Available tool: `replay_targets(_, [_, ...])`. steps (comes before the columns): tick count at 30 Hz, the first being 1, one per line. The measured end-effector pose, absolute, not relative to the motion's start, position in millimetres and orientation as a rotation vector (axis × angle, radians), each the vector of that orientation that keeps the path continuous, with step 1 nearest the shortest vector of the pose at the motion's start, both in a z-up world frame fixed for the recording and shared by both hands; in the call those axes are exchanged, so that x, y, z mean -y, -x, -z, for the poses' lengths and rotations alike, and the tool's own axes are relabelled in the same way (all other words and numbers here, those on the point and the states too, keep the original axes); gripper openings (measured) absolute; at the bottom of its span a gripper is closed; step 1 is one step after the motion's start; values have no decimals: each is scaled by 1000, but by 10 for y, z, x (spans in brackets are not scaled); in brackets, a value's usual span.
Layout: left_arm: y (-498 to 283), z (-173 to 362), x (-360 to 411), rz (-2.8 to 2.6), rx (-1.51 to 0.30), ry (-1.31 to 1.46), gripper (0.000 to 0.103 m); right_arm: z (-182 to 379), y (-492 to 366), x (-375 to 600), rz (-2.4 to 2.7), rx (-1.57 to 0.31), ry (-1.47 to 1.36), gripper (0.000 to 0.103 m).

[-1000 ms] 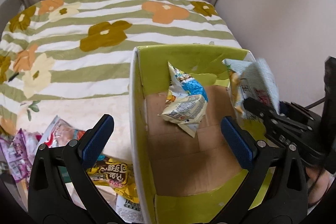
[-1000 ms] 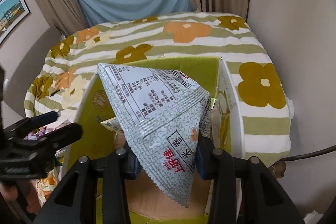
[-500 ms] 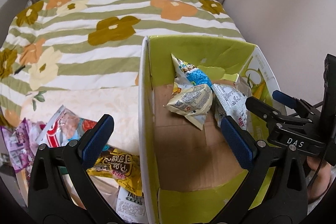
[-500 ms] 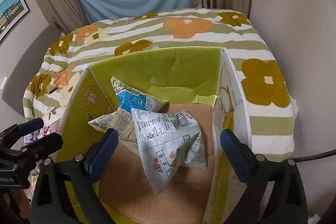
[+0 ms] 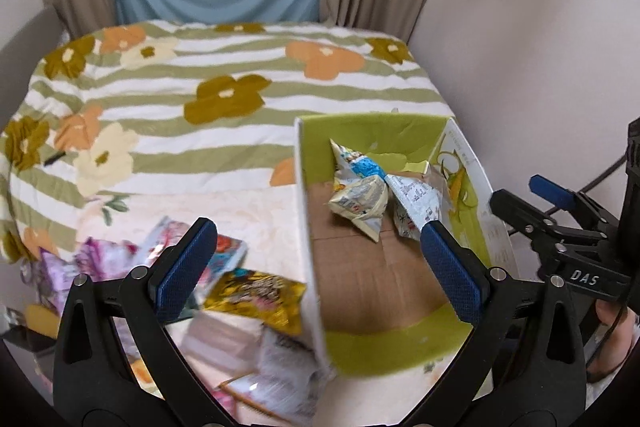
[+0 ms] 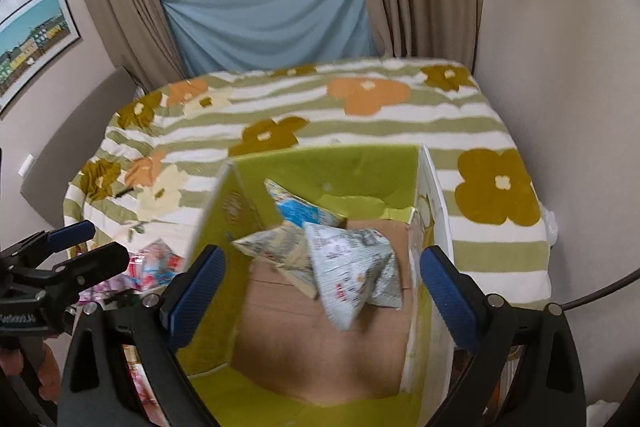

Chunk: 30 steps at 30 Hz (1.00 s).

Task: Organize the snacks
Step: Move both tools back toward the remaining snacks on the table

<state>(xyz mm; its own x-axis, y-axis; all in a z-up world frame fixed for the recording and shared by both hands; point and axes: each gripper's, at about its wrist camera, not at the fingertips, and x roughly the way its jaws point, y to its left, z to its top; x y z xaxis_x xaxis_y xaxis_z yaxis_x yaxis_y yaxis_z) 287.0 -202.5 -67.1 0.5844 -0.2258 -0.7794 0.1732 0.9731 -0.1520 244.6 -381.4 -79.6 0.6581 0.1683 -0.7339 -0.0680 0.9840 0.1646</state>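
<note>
The open cardboard box (image 6: 320,163), green-lined with a brown floor, sits on the flower-striped bedspread (image 5: 240,67). Two crumpled pyramid-shaped snack packets lie touching at the floor's 12 o'clock end: a blue-and-cream packet (image 6: 296,227) and, at its 3 o'clock side, a grey-white printed packet (image 6: 348,271). More packets, including a yellow packet (image 5: 256,295), lie outside the box at its 9 o'clock side. The left gripper (image 5: 316,271) and right gripper (image 6: 320,291) are each spread wide, holding nothing.
</note>
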Motion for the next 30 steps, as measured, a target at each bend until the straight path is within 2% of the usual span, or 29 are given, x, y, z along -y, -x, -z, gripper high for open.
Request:
replay_targets(4, [-2530, 477, 1671, 230, -882, 69, 101, 567, -2085, 3605, -110, -780, -114, 102])
replay_targets(14, [-1663, 450, 708, 202, -877, 85, 101, 466, -1308, 2977, -102, -781, -127, 102])
replay_targets(21, [-1195, 705, 265, 242, -914, 88, 101, 677, -794, 2441, -84, -824, -101, 102])
replay_targets(30, [-799, 1348, 261, 321, -987, 14, 101, 1064, -408, 2128, -40, -878, -147, 102])
